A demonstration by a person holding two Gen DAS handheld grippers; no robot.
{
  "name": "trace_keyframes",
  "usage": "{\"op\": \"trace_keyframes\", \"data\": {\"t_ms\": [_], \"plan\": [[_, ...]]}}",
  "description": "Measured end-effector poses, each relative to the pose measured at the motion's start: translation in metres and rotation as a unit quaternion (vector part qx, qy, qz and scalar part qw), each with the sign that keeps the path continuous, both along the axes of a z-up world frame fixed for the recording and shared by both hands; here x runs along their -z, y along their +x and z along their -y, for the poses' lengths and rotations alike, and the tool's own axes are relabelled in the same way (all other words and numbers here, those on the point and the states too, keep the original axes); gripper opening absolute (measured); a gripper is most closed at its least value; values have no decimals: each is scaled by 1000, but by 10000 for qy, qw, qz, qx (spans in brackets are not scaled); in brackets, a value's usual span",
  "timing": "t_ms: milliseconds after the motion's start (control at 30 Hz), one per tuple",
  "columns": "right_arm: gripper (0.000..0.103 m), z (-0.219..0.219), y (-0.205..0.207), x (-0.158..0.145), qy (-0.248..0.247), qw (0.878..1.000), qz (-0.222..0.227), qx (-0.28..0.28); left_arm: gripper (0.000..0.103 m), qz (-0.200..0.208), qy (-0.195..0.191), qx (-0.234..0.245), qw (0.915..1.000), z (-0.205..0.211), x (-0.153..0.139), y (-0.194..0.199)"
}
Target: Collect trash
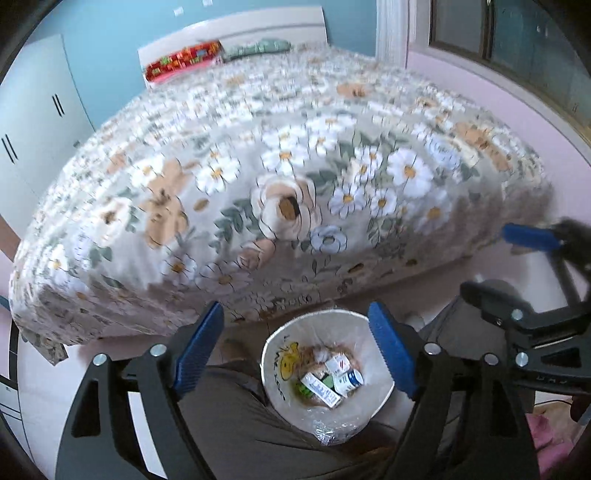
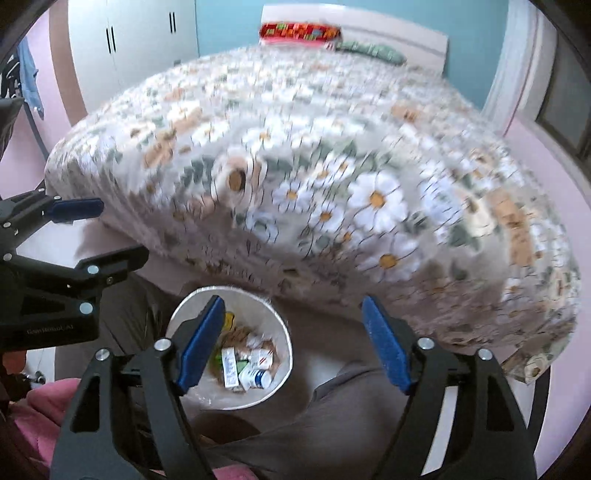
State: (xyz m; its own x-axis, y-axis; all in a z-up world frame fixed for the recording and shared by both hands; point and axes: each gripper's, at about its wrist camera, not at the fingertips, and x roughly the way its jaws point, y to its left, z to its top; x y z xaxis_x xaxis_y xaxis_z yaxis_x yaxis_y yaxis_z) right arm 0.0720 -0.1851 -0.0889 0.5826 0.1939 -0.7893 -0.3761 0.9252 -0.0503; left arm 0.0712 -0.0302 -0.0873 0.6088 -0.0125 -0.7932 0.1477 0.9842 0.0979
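Observation:
A white trash bin (image 1: 274,373) with a yellow cartoon figure on its inner wall stands on the floor at the foot of the bed. Inside it lie several small boxes and a white bottle (image 1: 332,382). My left gripper (image 1: 295,310) hangs above the bin, open, with nothing between its blue pads. Farther right in the left wrist view is my right gripper (image 1: 506,264), also open. In the right wrist view the bin (image 2: 282,350) and its trash (image 2: 247,365) lie below my open, empty right gripper (image 2: 292,301). My left gripper (image 2: 107,232) shows at the left edge.
A bed with a flowered cover (image 1: 295,166) fills the space beyond the bin. A person's legs in brown trousers (image 1: 236,417) flank the bin. Pink cloth (image 2: 37,406) lies low beside them. A white wardrobe (image 2: 140,37) stands at the left and a window (image 1: 517,29) at the right.

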Motion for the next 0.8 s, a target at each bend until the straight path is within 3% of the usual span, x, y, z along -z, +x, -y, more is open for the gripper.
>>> {"op": "trace_keyframes", "data": {"t_ms": [233, 433, 533, 800], "plan": [[82, -7, -34, -37, -103, 9983, 562, -97, 94, 439, 204, 78, 9988, 6, -33, -34], [86, -7, -57, -47, 155, 9959, 878, 143, 94, 506, -207, -68, 9985, -4, -46, -48], [87, -9, -67, -46, -128, 9916, 1236, 358, 95, 591, -138, -188, 9980, -5, -48, -52], [88, 4, -78, -44, 217, 9907, 1169, 657, 96, 716, 152, -125, 9972, 6, -53, -63]]}}
